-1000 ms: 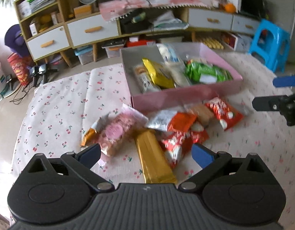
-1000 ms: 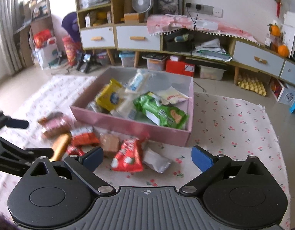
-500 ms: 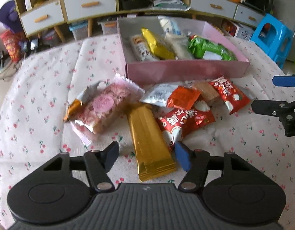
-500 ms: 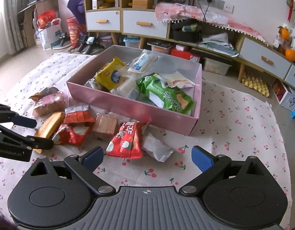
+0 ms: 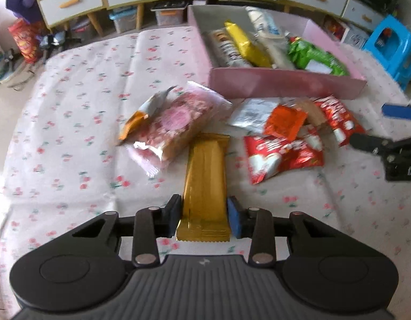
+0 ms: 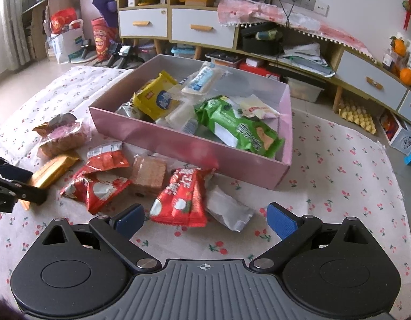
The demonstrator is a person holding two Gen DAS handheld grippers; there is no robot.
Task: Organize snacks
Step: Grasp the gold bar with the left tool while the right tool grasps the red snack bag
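In the left wrist view, the left gripper (image 5: 204, 214) sits low over the cherry-print cloth (image 5: 72, 122), aimed forward toward the box. Its two blue-padded fingers (image 5: 234, 220) have closed in on the near end of a long gold foil snack bar (image 5: 206, 184), one pad against each long edge, so the bar is clamped between them while it lies flat on the cloth. The bar's far end touches a pink, clear-wrapped pastry packet (image 5: 176, 122), which lies beside an orange-and-silver wrapper (image 5: 141, 114). To the right of the bar lie a red-and-white candy bag (image 5: 280, 157), a small orange sachet (image 5: 284, 122), a silver sachet (image 5: 252, 112) and a second red packet (image 5: 338, 120), all crowded just in front of the shallow pink cardboard box (image 5: 285, 85). The box holds a yellow packet (image 5: 245, 45) and a green bag (image 5: 317, 58). The right gripper (image 5: 392, 130) enters from the right edge, level with the loose snacks.

In the right wrist view, the right gripper (image 6: 205, 218) hovers above the cloth with its fingers spread wide and nothing between them, pointing at the second red packet (image 6: 182, 200), a white crumpled wrapper (image 6: 228, 210) and a brown square biscuit pack (image 6: 149, 174). At the left edge, the left gripper (image 6: 21, 184) grips the gold bar (image 6: 54, 169).
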